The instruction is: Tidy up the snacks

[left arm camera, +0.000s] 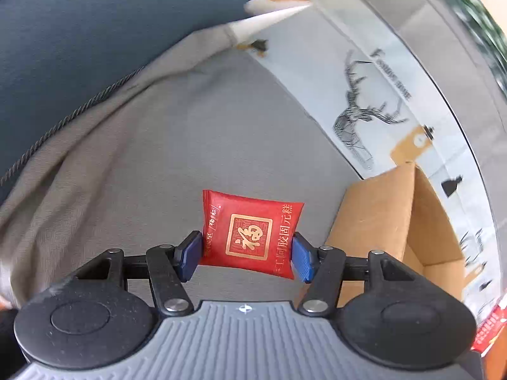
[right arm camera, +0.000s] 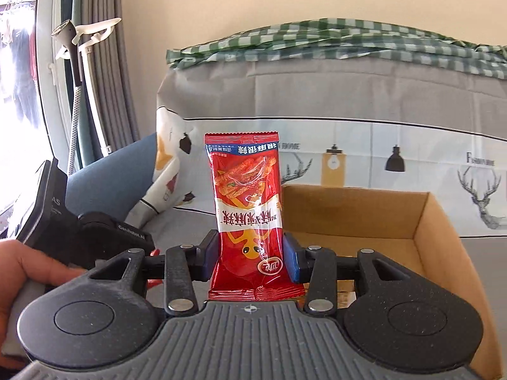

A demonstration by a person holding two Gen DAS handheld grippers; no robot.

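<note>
My left gripper (left arm camera: pixel 247 255) is shut on a small square red packet with a gold seal (left arm camera: pixel 250 232), held above grey fabric. An open cardboard box (left arm camera: pixel 380 218) stands just to its right. In the right wrist view, my right gripper (right arm camera: pixel 250 255) is shut on a tall red spicy-snack packet (right arm camera: pixel 247 209), which stands upright between the blue pads. The same cardboard box (right arm camera: pixel 443 221) lies behind and to the right of that packet. At the left of this view a hand (right arm camera: pixel 28 269) holds the other gripper's black body (right arm camera: pixel 95 237).
A grey cloth (left arm camera: pixel 158 158) covers the surface. A cushion wall printed with deer and lamps (right arm camera: pixel 380 152) runs behind the box, topped by green checked cloth (right arm camera: pixel 348 38). A dark blue cushion (left arm camera: pixel 95 31) lies at the far left. Another red packet (left arm camera: pixel 488 329) peeks in at the right edge.
</note>
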